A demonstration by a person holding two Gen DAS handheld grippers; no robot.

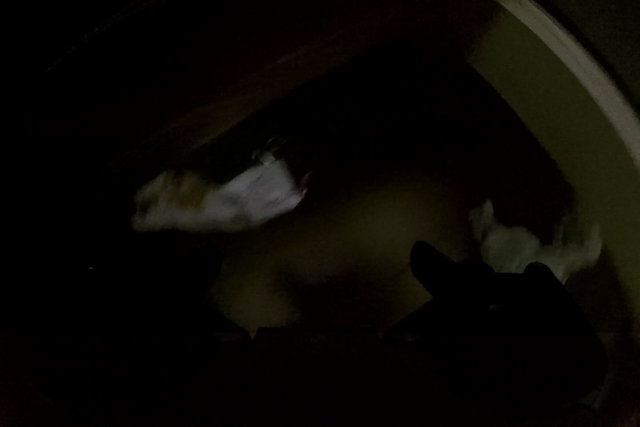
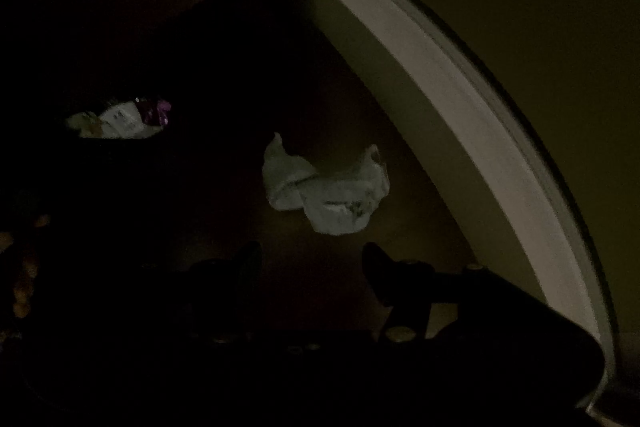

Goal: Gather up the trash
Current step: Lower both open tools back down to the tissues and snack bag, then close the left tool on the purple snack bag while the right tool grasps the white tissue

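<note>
The scene is very dark. In the right wrist view a crumpled white paper [image 2: 326, 191] lies on the floor just ahead of my right gripper [image 2: 310, 259], whose two dark fingers stand apart and empty. A white and purple wrapper [image 2: 124, 123] lies further left. In the left wrist view the same wrapper [image 1: 224, 199] shows blurred at middle left, and the crumpled paper [image 1: 516, 247] at right, behind a dark finger [image 1: 440, 267]. The left gripper's other finger is lost in the dark.
A pale baseboard [image 2: 440, 75] curves along the wall on the right, also in the left wrist view [image 1: 568, 59]. Dark furniture [image 1: 240, 87] overhangs the wrapper. The floor [image 2: 400, 131] is dim olive.
</note>
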